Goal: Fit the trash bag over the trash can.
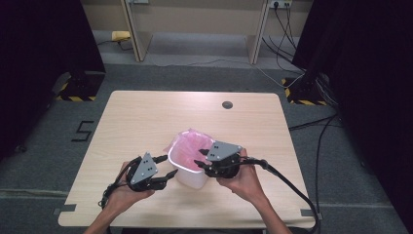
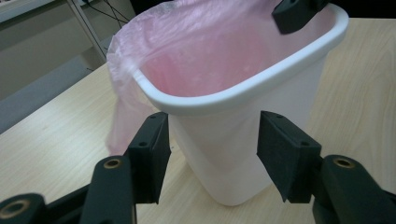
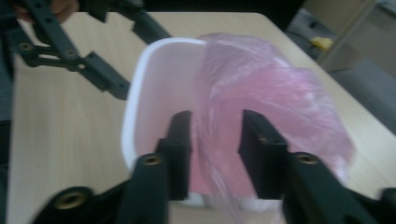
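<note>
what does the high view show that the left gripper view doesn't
High view alone: the person's two hands, the left gripper and right gripper at either side of the bin, the whole table, the grey floor and cables around it.

Left gripper view alone: the bin's outer wall seen close between that gripper's two spread pads, not touching it, and the liner draped down outside one end.

Both: the white bin with its pink liner on the wooden table.
</note>
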### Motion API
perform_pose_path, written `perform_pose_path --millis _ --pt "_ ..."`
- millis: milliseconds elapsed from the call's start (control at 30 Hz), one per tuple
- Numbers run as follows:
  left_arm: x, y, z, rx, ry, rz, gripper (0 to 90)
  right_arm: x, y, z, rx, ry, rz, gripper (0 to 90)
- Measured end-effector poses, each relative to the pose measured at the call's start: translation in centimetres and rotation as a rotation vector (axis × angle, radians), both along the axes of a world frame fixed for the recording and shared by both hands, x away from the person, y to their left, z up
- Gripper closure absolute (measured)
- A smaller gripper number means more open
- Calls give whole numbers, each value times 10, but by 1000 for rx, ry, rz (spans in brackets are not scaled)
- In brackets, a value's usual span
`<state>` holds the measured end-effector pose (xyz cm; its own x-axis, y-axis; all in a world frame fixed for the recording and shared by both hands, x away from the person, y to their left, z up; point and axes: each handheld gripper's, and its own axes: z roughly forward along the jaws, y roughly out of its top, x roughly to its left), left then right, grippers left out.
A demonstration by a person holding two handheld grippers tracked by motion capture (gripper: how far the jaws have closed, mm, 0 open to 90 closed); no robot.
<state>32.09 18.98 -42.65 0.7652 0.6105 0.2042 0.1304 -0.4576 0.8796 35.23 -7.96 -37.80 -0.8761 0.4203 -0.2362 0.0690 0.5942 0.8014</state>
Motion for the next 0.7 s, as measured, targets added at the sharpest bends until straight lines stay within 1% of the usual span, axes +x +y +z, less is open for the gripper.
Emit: perform_pose_path --millis 33,67,133,167,267,333,367,467,500,533,600,667,700 --pt "0 1 0 0 -2 7 438 -1 -2 2 3 -8 -10 546" --pt "0 2 0 1 -5 10 438 -4 -8 5 10 -5 -26 519" --pt "0 3 0 0 -7 11 438 -7 -18 8 39 -9 -41 514" --pt "0 4 0 -2 -8 11 438 -9 -24 9 49 -1 -49 510" --pt "0 3 -1 1 -5 13 437 -9 -43 4 42 14 -81 495" --pt "1 1 -2 4 1 9 433 -8 -52 0 66 34 -101 492" --pt "2 0 -3 3 8 10 427 -8 -54 -3 72 33 -99 502" --pt "3 -3 -5 12 16 3 422 -10 -51 -11 9 23 -67 616" --pt "3 -4 -6 12 21 1 423 -11 -49 -14 -10 23 -51 667" --pt "4 -4 -7 12 24 2 424 -11 -47 -18 -26 26 -40 735" --pt "3 -6 -8 16 31 0 430 -10 -42 -26 -48 32 -24 832" --pt "3 -7 -9 18 33 0 427 -9 -38 -32 -58 40 -2 873" --pt "3 -7 -10 14 37 0 431 -9 -34 -36 -78 44 18 898"
